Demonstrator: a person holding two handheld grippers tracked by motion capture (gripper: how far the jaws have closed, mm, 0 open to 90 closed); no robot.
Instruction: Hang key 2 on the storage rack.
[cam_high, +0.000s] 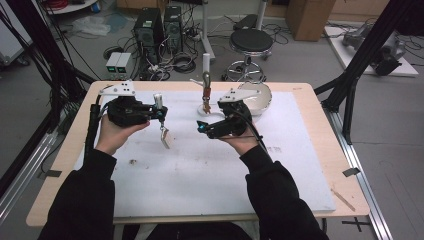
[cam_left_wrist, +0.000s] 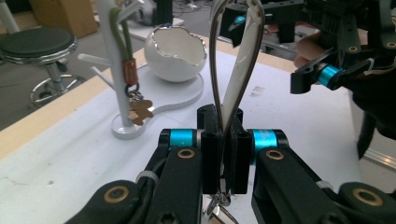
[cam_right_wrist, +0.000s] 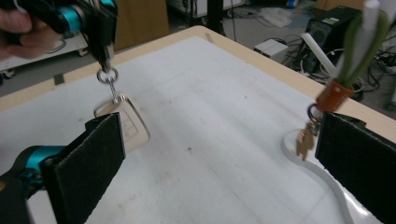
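A keychain (cam_high: 164, 136) is held above the white mat (cam_high: 200, 170) of the desk (cam_high: 310, 100) by the left gripper (cam_high: 159, 113), whose jaws are closed on its strap loop (cam_left_wrist: 233, 70); the loop rises past the jaws in the left gripper view, while the metal ring (cam_right_wrist: 106, 74) and the flat, pale tag (cam_right_wrist: 126, 122) hang beneath in the right gripper view. The right gripper (cam_high: 202, 128) is held just beside it, jaws spread wide and holding nothing, pointed toward the dangling tag.

Behind them a white branched stand (cam_left_wrist: 116, 70) is seen on its base, with a second keychain on a green cord (cam_left_wrist: 122, 35), brown leather collar (cam_left_wrist: 130, 72) and small bear-shaped charm (cam_left_wrist: 140, 111) hung from one arm. A white bowl with a jagged rim (cam_left_wrist: 176, 53) sits on the stand's base.

The held piece is judged light and limp: the strap appears soft and thin, so it is likely to fold and swing freely, and the tag may twist on its ring. A grip is best taken on the strap near the ring, or on the flat faces of the tag, which look smooth and possibly slippery. The ring itself looks too small and hard for a sure hold. Nothing about it appears fragile, though the eggshell-like bowl nearby probably is.
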